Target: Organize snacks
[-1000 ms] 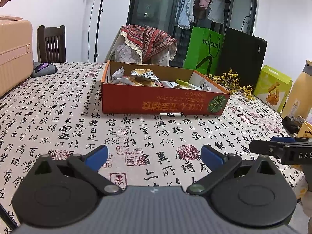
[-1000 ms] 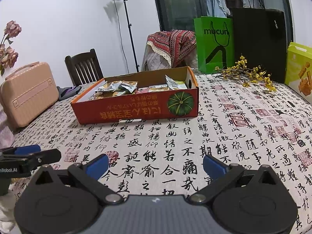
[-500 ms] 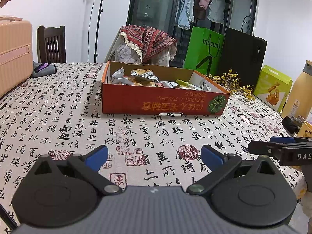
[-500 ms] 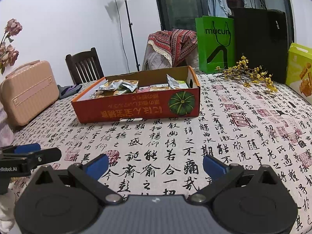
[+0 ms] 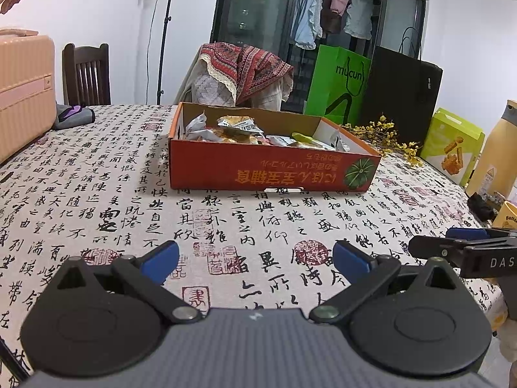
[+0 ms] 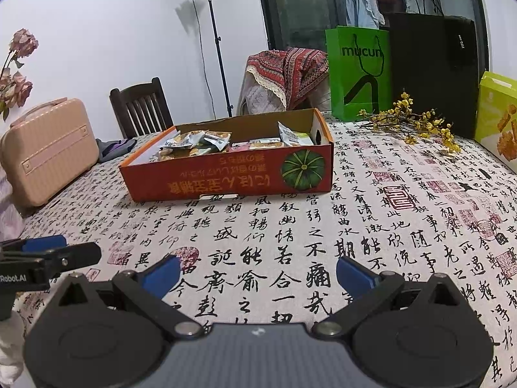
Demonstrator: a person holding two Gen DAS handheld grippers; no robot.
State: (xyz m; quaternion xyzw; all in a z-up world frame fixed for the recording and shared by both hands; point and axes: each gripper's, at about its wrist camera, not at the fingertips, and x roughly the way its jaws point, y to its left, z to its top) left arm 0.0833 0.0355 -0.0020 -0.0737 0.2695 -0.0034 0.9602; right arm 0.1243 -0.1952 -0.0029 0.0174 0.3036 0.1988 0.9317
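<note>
An orange cardboard box [image 5: 271,169] [image 6: 232,177] stands mid-table with several wrapped snack packets [image 5: 226,129] [image 6: 197,144] inside. My left gripper [image 5: 255,260] is open and empty, low over the near table edge, well short of the box. My right gripper [image 6: 258,270] is open and empty too, at the near edge to the right of the left one. Each gripper shows in the other's view, the right one [image 5: 465,245] and the left one [image 6: 48,255].
The table [image 6: 371,226] has a calligraphy-print cloth. A pink case [image 6: 45,148] stands at the left, a green bag [image 6: 358,71], a black bag [image 6: 433,71] and yellow flowers [image 6: 416,123] at the back right, a yellow-green snack box [image 5: 452,148] and bottle [image 5: 494,152] at the right.
Both grippers stay open and empty. The right wrist view has crept slightly closer to the box; the left one is almost unchanged.
</note>
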